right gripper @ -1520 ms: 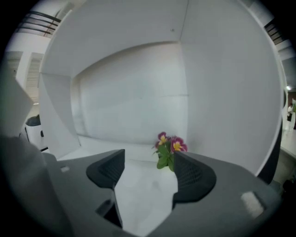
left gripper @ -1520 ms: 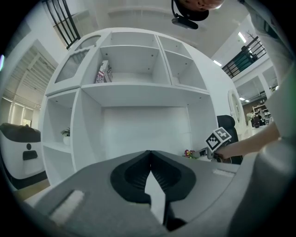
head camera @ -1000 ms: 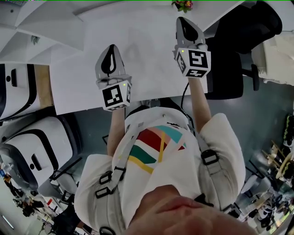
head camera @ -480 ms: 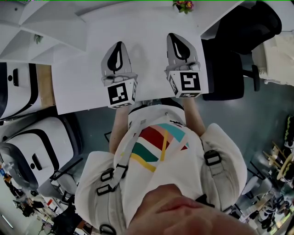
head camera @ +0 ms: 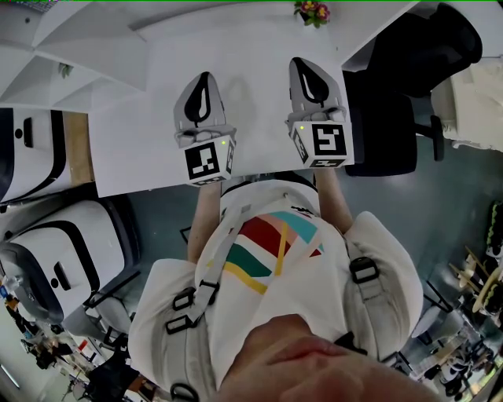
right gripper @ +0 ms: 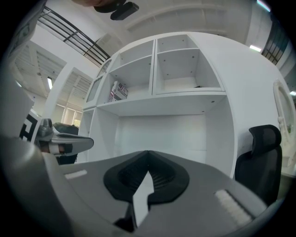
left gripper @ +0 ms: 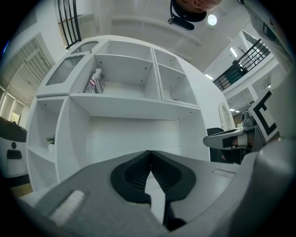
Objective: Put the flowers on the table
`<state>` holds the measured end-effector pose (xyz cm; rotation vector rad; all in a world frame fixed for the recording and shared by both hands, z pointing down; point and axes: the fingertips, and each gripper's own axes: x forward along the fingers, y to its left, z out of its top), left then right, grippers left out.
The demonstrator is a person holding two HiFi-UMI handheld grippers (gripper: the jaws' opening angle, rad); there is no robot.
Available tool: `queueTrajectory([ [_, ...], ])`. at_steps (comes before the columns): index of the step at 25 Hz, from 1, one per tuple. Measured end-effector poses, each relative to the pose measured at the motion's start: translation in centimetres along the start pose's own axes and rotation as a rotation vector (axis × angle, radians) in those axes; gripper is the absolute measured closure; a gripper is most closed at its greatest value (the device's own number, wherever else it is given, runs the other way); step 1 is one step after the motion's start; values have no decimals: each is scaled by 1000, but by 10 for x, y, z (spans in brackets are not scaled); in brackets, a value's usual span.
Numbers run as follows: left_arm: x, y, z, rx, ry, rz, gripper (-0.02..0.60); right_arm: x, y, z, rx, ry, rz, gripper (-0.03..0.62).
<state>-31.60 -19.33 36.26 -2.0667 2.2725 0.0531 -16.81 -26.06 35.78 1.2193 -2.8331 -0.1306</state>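
A small bunch of pink and yellow flowers (head camera: 313, 11) stands at the far edge of the white table (head camera: 251, 47), at the top of the head view. Both grippers hover side by side over the table's near half, pointing away from me. The left gripper (head camera: 203, 77) is shut and holds nothing; its jaws meet at a closed tip in the left gripper view (left gripper: 149, 152). The right gripper (head camera: 306, 62) is also shut and empty, as the right gripper view (right gripper: 148, 152) confirms. The flowers lie well beyond the right gripper, apart from it. Neither gripper view shows the flowers.
A white shelf unit (left gripper: 125, 88) with open compartments rises behind the table, also in the right gripper view (right gripper: 157, 78). A black office chair (head camera: 409, 71) stands at the table's right end. White machines (head camera: 47, 235) sit on the floor at the left.
The right gripper has drawn back from the flowers toward me and to the left, beside the left gripper. The left gripper shifted slightly. The flowers have stayed put.
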Motion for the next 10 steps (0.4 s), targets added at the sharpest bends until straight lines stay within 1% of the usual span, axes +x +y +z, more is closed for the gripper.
queueTrajectory([
  [10, 5, -8, 6, -3, -4, 3, 578, -4, -13, 8, 9, -13, -5, 594],
])
